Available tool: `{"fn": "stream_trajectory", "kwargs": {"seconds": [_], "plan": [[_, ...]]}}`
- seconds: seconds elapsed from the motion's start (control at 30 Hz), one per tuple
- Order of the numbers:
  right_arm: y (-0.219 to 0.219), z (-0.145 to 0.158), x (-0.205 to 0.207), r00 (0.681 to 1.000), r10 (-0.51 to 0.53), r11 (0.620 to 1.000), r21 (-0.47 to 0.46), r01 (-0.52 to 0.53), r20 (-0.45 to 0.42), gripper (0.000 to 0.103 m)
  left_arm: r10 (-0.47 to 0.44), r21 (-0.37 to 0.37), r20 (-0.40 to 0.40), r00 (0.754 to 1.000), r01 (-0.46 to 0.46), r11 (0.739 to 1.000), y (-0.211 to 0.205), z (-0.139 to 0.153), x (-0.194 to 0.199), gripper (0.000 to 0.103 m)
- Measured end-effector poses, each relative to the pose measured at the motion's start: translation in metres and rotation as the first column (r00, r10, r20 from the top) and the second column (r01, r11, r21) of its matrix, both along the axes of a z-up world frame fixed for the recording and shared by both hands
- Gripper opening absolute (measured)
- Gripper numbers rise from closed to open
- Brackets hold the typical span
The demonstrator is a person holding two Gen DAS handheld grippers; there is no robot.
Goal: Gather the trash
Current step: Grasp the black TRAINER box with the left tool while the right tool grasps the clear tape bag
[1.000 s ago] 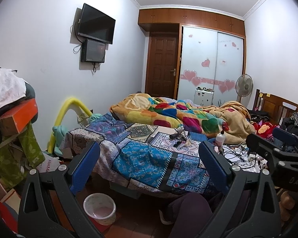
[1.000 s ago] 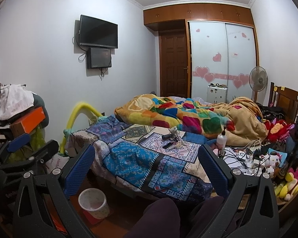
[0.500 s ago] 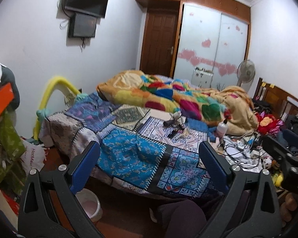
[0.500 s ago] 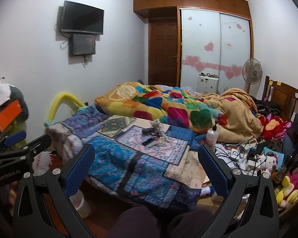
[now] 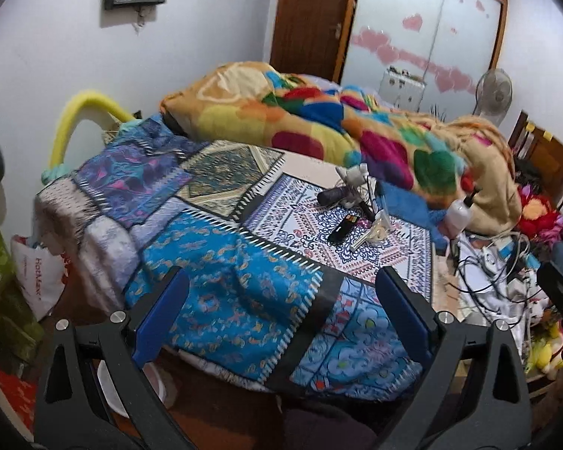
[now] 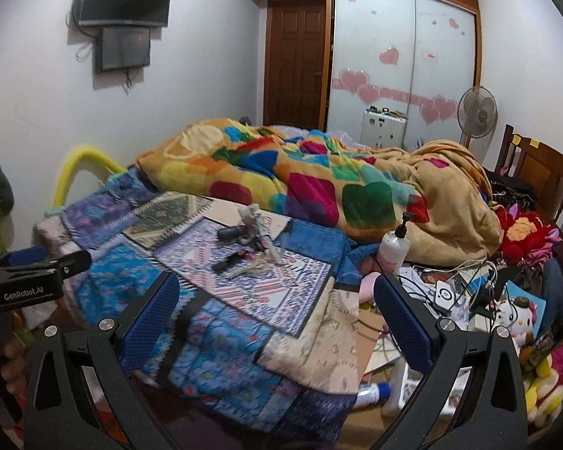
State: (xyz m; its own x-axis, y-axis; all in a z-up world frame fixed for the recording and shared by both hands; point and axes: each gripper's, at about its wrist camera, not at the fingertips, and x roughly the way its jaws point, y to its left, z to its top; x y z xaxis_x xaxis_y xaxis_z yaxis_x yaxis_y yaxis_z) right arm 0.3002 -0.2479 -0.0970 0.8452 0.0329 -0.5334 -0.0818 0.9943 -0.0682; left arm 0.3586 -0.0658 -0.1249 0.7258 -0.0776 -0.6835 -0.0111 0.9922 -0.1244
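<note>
Beyond the spread blue-padded fingers of the left gripper point(image 5: 281, 307) lies a bed under a blue patchwork quilt point(image 5: 229, 300), and nothing sits between the fingers. Ahead of the right finger, well apart from it, a small clutter of trash point(image 5: 356, 210) rests on the quilt: a dark cylinder, a black remote-like bar, crumpled grey and clear scraps. Behind it a multicoloured heart-print blanket point(image 5: 319, 127) is heaped. Below the left finger, a pale round plastic bin point(image 5: 110, 393) stands on the floor, partly hidden. The right gripper point(image 6: 276, 307) likewise hangs released with nothing grasped; a white pump bottle point(image 6: 394, 247) stands just above its right finger.
</note>
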Motion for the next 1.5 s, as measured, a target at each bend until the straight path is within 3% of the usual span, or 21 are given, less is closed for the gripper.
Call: {"fn": "stream_trajectory", "kwargs": {"seconds": [0.23,0.43,0.57,0.7,0.77,0.93,1.07,1.2,1.3,1.5], "plan": [[-0.019,-0.035,0.069,0.995,0.021,1.0,-0.008,-0.022,-0.1,0.103,-0.073,-0.031,-0.062,0.995,0.072,0.997,-0.027,-0.034,0.071,0.1],[-0.031,-0.062,0.119,0.983,0.056,0.998,0.024,-0.052,-0.178,0.103,-0.12,0.005,-0.111,0.987,0.121,0.993,-0.053,-0.064,0.124,0.1],[-0.029,-0.087,0.151,0.954,0.133,0.99,0.078,-0.116,-0.27,0.103,-0.159,-0.029,-0.176,0.972,0.156,0.987,-0.062,-0.088,0.154,0.1],[-0.023,-0.108,0.173,0.938,0.164,0.986,0.083,-0.146,-0.306,0.103,-0.175,-0.01,-0.222,0.959,0.178,0.984,-0.064,-0.106,0.179,0.083],[-0.021,-0.117,0.182,0.931,0.178,0.983,0.094,-0.156,-0.319,0.102,-0.195,0.007,-0.24,0.951,0.203,0.979,-0.065,-0.112,0.188,0.08],[-0.017,-0.136,0.206,0.899,0.227,0.97,0.168,-0.175,-0.375,0.078,-0.236,0.019,-0.234,0.943,0.247,0.969,-0.066,-0.117,0.195,0.067],[-0.012,-0.144,0.221,0.879,0.256,0.957,0.232,-0.173,-0.402,0.064,-0.279,0.023,-0.235,0.931,0.293,0.956,-0.071,-0.119,0.199,0.067],[-0.003,-0.152,0.226,0.862,0.283,0.95,0.248,-0.191,-0.421,0.042,-0.296,0.038,-0.243,0.923,0.315,0.948,-0.075,-0.122,0.204,0.063],[-0.007,-0.154,0.225,0.861,0.288,0.945,0.273,-0.183,-0.419,0.031,-0.317,0.032,-0.253,0.914,0.335,0.942,-0.078,-0.126,0.207,0.052],[-0.022,-0.151,0.219,0.867,0.264,0.951,0.265,-0.161,-0.422,0.027,-0.356,-0.011,-0.287,0.889,0.369,0.929,-0.089,-0.135,0.211,0.042]]}}
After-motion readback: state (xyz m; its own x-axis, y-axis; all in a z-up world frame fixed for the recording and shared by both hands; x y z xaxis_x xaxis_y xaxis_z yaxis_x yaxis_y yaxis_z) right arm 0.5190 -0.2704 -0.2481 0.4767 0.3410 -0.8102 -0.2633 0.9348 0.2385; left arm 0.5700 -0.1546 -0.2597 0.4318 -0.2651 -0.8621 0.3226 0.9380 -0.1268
